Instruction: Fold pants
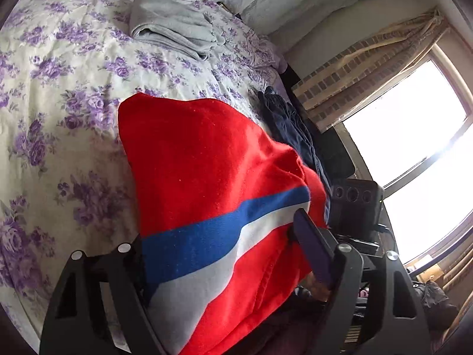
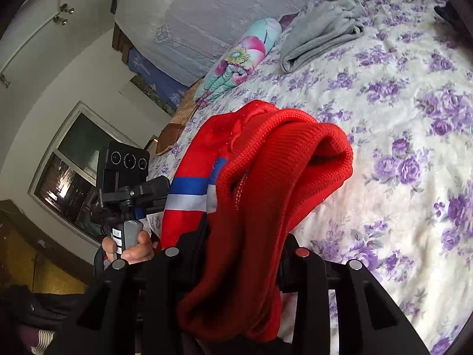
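— Well, where do the red pants (image 1: 207, 162) stand?

— Up off the bed (image 1: 59, 88), carried between both tools. They are red with a blue and a white stripe across them. One end runs through the left gripper (image 1: 218, 227), the other through the right gripper (image 2: 245, 251). The far part slopes down toward the flowered sheet.

— State of the left jaws?

— I cannot tell. Cloth fills the whole gap and hangs over it. One finger (image 1: 310, 242) shows, lying against the fabric; the other is buried under it. Whether the pads press or the cloth merely lies there is not visible.

— And the right?

— Gripping the pants. A thick bunch with the ribbed hem is pinched narrow between the jaws and rises from them above the bed — though the pads themselves are under the fabric.

— Who holds the tools?

— A person; a hand (image 2: 133, 248) is wrapped round the left tool's handle, seen from the right wrist view.

— Anything else on the bed?

— A folded grey garment (image 1: 174, 29) lies well apart near the far end. A dark blue garment (image 1: 286, 118) sits at the bed's edge on the window (image 1: 414, 118) side, and a folded flowered quilt (image 2: 236, 62) lies at the other edge.
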Demonstrator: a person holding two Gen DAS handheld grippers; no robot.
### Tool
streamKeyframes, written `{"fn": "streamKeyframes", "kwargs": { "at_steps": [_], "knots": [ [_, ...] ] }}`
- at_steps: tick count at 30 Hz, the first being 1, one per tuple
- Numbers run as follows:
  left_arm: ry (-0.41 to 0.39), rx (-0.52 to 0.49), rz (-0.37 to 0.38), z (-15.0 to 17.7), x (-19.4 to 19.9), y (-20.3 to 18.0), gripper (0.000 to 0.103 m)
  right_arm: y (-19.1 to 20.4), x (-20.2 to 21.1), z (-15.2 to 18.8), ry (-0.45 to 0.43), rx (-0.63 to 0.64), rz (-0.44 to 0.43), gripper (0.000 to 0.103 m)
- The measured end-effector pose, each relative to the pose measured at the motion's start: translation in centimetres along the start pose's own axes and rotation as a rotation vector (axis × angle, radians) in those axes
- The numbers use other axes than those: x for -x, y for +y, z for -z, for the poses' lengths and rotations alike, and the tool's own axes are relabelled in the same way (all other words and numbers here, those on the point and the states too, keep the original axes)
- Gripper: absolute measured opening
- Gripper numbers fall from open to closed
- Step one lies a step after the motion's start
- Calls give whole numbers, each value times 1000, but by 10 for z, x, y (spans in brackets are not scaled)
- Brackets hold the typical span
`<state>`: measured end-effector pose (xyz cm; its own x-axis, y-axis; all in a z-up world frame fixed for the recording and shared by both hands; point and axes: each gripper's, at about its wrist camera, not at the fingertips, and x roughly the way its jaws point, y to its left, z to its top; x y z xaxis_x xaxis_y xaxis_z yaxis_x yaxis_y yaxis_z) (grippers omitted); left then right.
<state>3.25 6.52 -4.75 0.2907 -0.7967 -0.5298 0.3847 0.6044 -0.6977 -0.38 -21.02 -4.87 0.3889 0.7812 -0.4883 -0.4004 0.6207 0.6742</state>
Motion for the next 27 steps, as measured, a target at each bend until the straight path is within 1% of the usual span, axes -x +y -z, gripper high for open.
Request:
{"fn": "streamKeyframes", "kwargs": {
  "at_steps": [2,4,6,8,10,12,13,14,16,17,18,19,20,21,22,23,24,25,26,27],
  "knots": [
    [-8,-24,-34,-6,-5,-8,78,2,7,-12,-11,16,-4,37],
    [-23,-16,-30,-20,-9,-8,78,-1,9,-31,-14,26,7,37],
    [-30,7,-19,-46,-16,-5,78,-10,5,-58,-5,10,17,37],
    [-35,20,-26,-82,-24,-2,78,-16,2,-94,0,19,43,37],
    [-52,-11,-51,-130,-31,-10,78,-14,0,-141,-17,65,89,37],
    [-105,-74,-82,-185,-33,-24,78,-6,3,-196,-69,140,134,37],
    [-135,-95,-83,-215,-33,-31,81,-3,4,-223,-100,167,152,38],
    [-158,-115,-88,-243,-35,-36,85,-1,2,-251,-128,194,168,38],
    [-197,-135,-121,-296,-46,-35,90,-6,-7,-304,-197,223,218,40],
    [-202,-130,-136,-317,-55,-29,92,-15,-15,-327,-221,225,246,45],
    [-202,-107,-161,-339,-69,-14,93,-28,-28,-349,-235,219,285,55],
    [-197,-75,-183,-354,-84,5,96,-45,-43,-367,-254,215,354,65],
    [-184,-32,-211,-368,-104,32,98,-62,-59,-379,-280,211,441,92],
    [-159,23,-260,-377,-123,60,98,-83,-77,-386,-313,207,568,99],
    [-133,105,-346,-381,-141,94,97,-104,-92,-386,-331,201,726,99],
    [-111,188,-419,-381,-151,123,95,-125,-105,-385,-318,177,865,99],
    [-124,266,-402,-376,-148,146,94,-139,-110,-383,-307,148,923,96],
    [-180,314,-316,-369,-136,156,94,-145,-102,-377,-339,122,875,95],
    [-210,333,-272,-364,-124,159,94,-145,-86,-366,-401,98,804,95],
    [-215,327,-244,-359,-112,158,94,-141,-69,-355,-456,90,764,96]
  ]
}}
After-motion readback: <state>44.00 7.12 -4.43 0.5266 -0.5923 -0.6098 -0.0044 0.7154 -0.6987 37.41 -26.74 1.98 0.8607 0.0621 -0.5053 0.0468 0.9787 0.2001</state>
